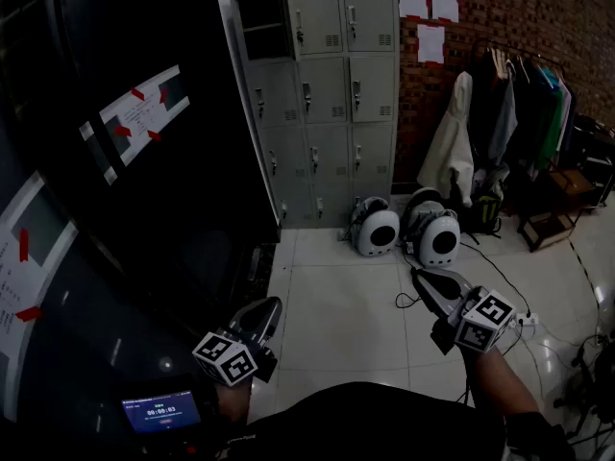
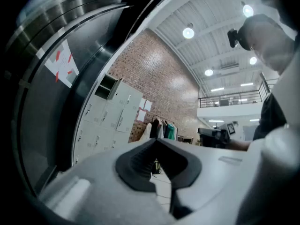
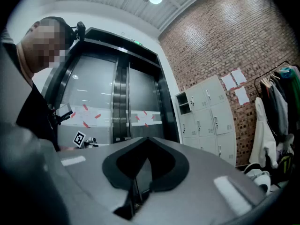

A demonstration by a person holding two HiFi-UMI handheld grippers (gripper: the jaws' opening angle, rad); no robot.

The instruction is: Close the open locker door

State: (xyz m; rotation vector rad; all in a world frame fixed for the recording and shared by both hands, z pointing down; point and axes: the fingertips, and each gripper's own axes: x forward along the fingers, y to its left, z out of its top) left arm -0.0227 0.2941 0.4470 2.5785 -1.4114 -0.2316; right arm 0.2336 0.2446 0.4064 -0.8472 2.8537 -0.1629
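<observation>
A grey bank of lockers [image 1: 327,104] stands against the brick wall, far across the tiled floor. Its top-left compartment [image 1: 264,25] is open and dark inside, with a shelf; I cannot make out its door. That open compartment also shows in the left gripper view [image 2: 107,85] and the right gripper view [image 3: 183,103]. My left gripper [image 1: 272,303] is low at the left, beside the dark glass wall, shut and holding nothing. My right gripper [image 1: 419,274] is low at the right over the floor, also shut with nothing in it. Both are far from the lockers.
A dark curved glass door wall [image 1: 125,161] fills the left. Two white round carriers [image 1: 380,230] [image 1: 437,240] sit on the floor before the lockers. A clothes rack [image 1: 519,113] and a stool [image 1: 546,227] stand at the right. Cables [image 1: 538,327] trail nearby. A small lit screen [image 1: 160,413] is at my lower left.
</observation>
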